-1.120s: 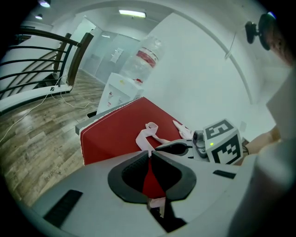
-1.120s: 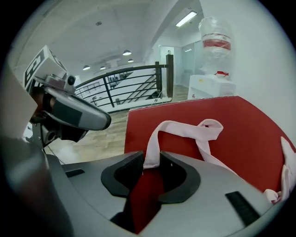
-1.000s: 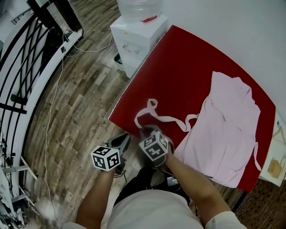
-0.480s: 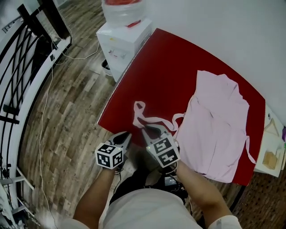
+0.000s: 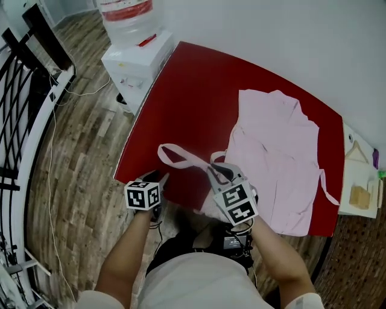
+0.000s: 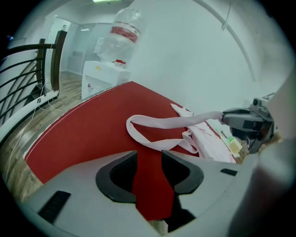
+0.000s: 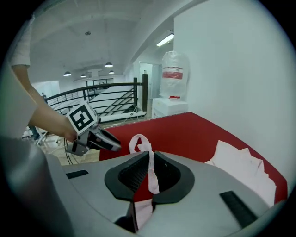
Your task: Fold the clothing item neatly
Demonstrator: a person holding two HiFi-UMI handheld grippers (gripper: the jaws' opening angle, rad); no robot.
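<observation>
A pale pink garment (image 5: 277, 151) lies spread on the right part of the red table (image 5: 193, 84). Its long strap (image 5: 181, 158) runs left from it and ends in a loop. My right gripper (image 5: 218, 171) is shut on this strap (image 7: 151, 173) near the garment's lower left edge and holds it raised off the table. My left gripper (image 5: 161, 178) hovers at the table's front edge, short of the loop (image 6: 157, 122). Its jaws have just been opening, and only red tabletop shows between them (image 6: 149, 159).
A white water dispenser (image 5: 129, 60) with a bottle (image 5: 123, 18) stands at the table's far left corner. A black railing (image 5: 24, 90) and loose cables run along the wooden floor on the left. A small side surface with a wooden block (image 5: 360, 196) adjoins the table's right end.
My right gripper has risen and moved right toward the garment, pulling the strap taut off the table. My left gripper has moved up to the table's front edge.
</observation>
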